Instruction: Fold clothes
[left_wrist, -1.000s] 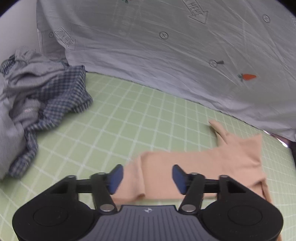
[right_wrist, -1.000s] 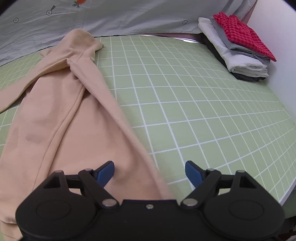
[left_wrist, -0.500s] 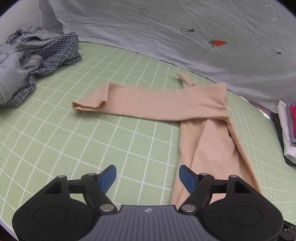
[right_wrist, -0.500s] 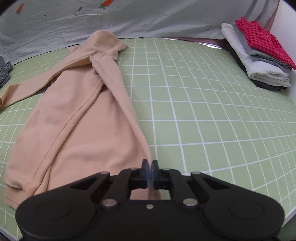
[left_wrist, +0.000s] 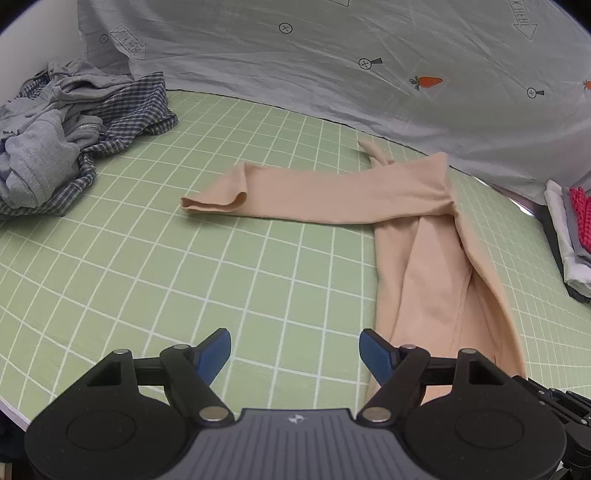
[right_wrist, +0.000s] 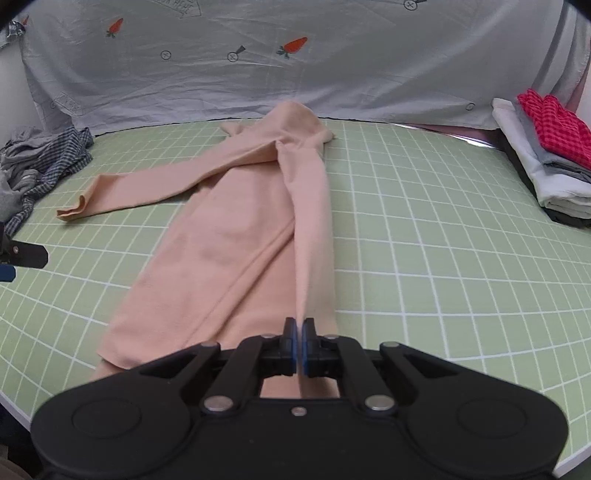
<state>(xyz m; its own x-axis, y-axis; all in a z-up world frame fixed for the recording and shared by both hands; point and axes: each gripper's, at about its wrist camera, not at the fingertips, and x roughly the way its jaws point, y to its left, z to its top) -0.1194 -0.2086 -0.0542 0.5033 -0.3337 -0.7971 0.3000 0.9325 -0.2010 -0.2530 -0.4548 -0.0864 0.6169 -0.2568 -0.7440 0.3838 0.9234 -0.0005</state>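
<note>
On the green table (right_wrist: 443, 229), the tan top (right_wrist: 229, 236) lies lengthwise, one sleeve stretched toward the unfolded pile (left_wrist: 66, 140). The right claw (right_wrist: 298, 345) has just pinched its near edge, so a fold can begin; the left claw (left_wrist: 295, 354) gapes empty beside it.

Two wrist fisheyes, angled down over the green grid mat (left_wrist: 258, 258) — both sharing the peach garment (right_wrist: 240, 229).

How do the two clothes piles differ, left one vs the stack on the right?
The left pile is a crumpled heap of grey and blue-checked garments; the right stack is folded flat in neat layers. The left pile sprawls loosely across the green grid mat; the right stack is compact, with straight edges. The right stack is topped by a red checked piece; the left pile shows no red. Both sit at the mat's edges, clear of the peach garment.
</note>
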